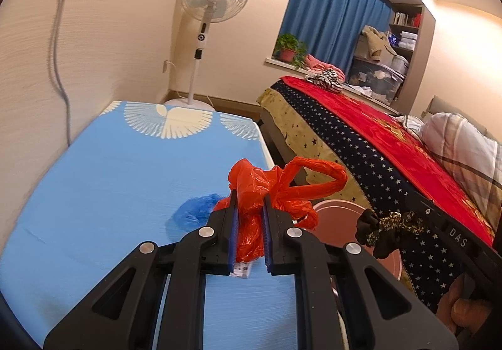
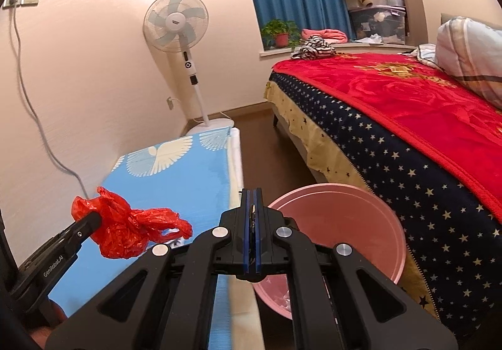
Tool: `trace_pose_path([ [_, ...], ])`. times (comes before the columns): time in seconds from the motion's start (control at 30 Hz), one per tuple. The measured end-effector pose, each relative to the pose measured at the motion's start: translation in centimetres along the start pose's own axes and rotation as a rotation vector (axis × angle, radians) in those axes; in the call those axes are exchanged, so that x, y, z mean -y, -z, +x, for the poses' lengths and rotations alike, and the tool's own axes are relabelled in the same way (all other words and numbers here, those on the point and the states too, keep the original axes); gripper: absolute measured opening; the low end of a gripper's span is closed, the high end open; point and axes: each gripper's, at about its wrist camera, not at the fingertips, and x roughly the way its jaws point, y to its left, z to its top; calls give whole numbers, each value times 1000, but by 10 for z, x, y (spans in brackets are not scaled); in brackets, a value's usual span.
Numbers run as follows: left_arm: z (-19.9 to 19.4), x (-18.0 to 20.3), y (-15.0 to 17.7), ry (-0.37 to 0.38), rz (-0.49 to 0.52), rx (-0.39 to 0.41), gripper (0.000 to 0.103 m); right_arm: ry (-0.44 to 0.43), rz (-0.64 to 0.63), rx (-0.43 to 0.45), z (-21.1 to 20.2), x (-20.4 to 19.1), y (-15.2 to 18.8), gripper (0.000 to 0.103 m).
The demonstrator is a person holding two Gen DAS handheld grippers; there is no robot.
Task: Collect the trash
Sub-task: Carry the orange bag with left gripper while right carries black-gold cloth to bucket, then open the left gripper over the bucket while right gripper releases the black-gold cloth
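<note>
My left gripper is shut on a crumpled red plastic bag and holds it above the blue table. The bag also shows in the right wrist view, at the left gripper's tip. A crumpled blue bag lies on the table just left of the red one. My right gripper is shut on a small black and gold-speckled scrap, of which only a sliver shows between its pads. It hangs over the near rim of the pink bin, which stands on the floor between table and bed.
A bed with a red blanket and star-patterned cover stands right of the bin. A standing fan is at the table's far end by the wall. A cable hangs down the wall. A narrow floor strip runs between table and bed.
</note>
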Motion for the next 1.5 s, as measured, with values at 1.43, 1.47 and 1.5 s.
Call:
trace_pose_path([
  [1.43, 101, 101, 39, 227, 101, -172, 13, 293, 102, -11, 31, 86, 14, 2],
  [1.47, 103, 102, 39, 229, 100, -174, 13, 295, 103, -12, 31, 87, 14, 2],
  [1.5, 104, 103, 39, 232, 99, -177, 13, 299, 105, -15, 31, 88, 15, 2],
])
